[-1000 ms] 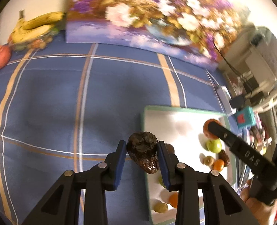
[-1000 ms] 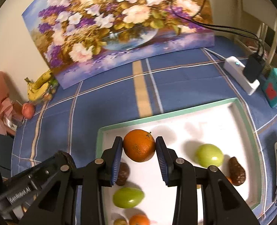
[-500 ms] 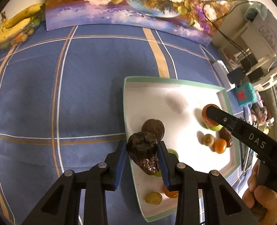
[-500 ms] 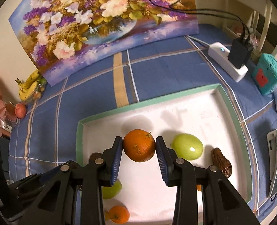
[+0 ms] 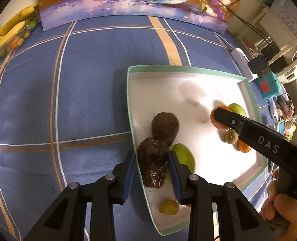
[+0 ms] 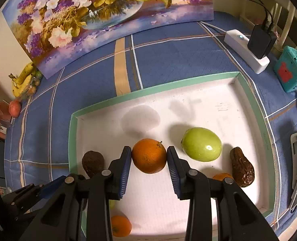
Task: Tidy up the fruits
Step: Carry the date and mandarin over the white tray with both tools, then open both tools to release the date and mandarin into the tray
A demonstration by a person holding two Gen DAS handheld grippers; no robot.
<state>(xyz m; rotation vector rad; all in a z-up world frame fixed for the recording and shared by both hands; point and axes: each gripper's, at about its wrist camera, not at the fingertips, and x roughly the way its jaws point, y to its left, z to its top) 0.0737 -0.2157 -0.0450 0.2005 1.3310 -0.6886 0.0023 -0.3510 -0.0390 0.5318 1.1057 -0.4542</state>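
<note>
Blue plaid cloth [image 5: 88,100] w/ white tray [image 5: 188,69]

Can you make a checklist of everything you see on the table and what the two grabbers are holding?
Surface: blue checked tablecloth.
Job's things: white tray with a green rim holds a green fruit, a dark wrinkled fruit, a brown fruit and small orange ones.
Grippers: left gripper shut on a dark fruit above the tray's edge; right gripper shut on an orange over the tray.
Clutter: bananas, teal box.
Cables: black cords at a white power strip.
Surroundings: flower painting at the back.
</note>
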